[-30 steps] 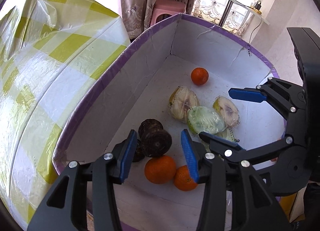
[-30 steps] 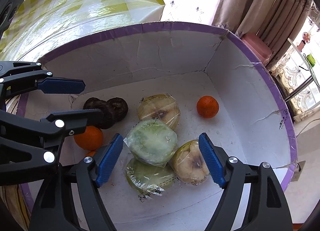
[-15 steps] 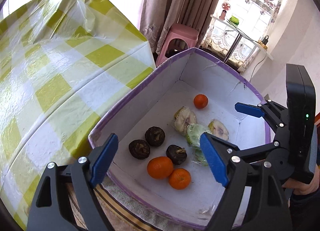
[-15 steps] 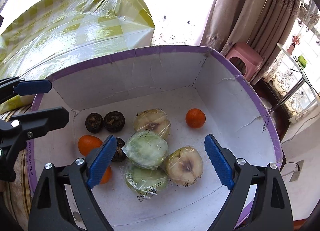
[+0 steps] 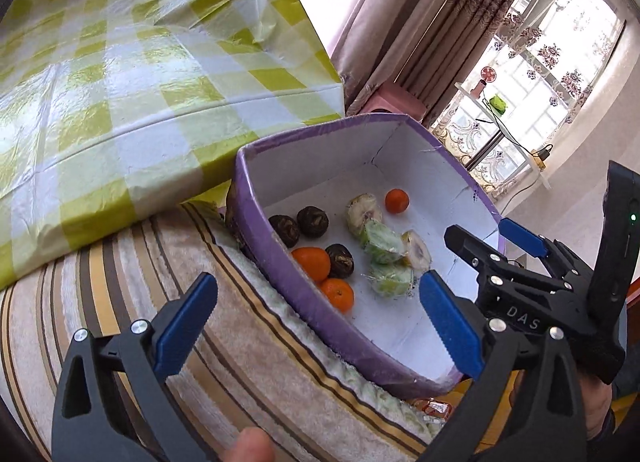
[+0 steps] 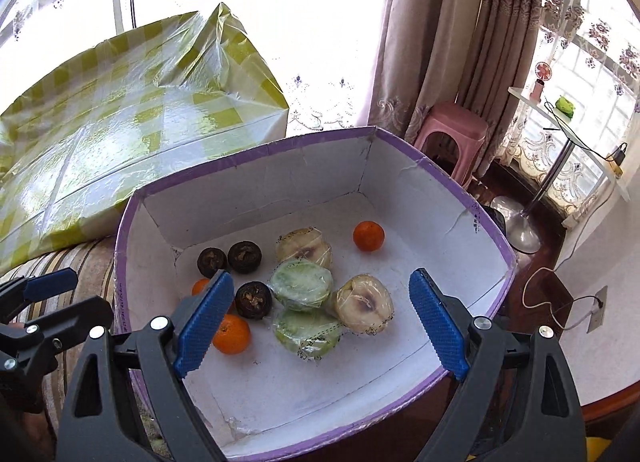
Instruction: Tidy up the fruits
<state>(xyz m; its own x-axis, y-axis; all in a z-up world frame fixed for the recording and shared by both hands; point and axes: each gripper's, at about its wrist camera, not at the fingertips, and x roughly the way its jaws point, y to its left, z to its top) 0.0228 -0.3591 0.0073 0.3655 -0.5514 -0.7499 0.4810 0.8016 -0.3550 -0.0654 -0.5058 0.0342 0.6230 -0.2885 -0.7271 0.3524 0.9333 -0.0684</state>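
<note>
Three round oranges (image 6: pixel 231 333), wrinkled dark fruits (image 6: pixel 244 257), purple-rimmed cardboard box (image 6: pixel 448 182)

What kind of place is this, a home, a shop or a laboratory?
Most likely a room in a home. Long patterned beige curtains hang by bright windows, a small pink plastic stool stands beside them, and the purple-rimmed white cardboard box of fruit rests on a striped plush cover, probably a sofa or bed.

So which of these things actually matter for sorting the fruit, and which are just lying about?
For the job: purple-rimmed white cardboard box; three oranges; three dark brown round fruits; four plastic-wrapped cut fruits.
Just about: yellow-checked plastic cover; pink plastic stool; striped cloth.
</note>
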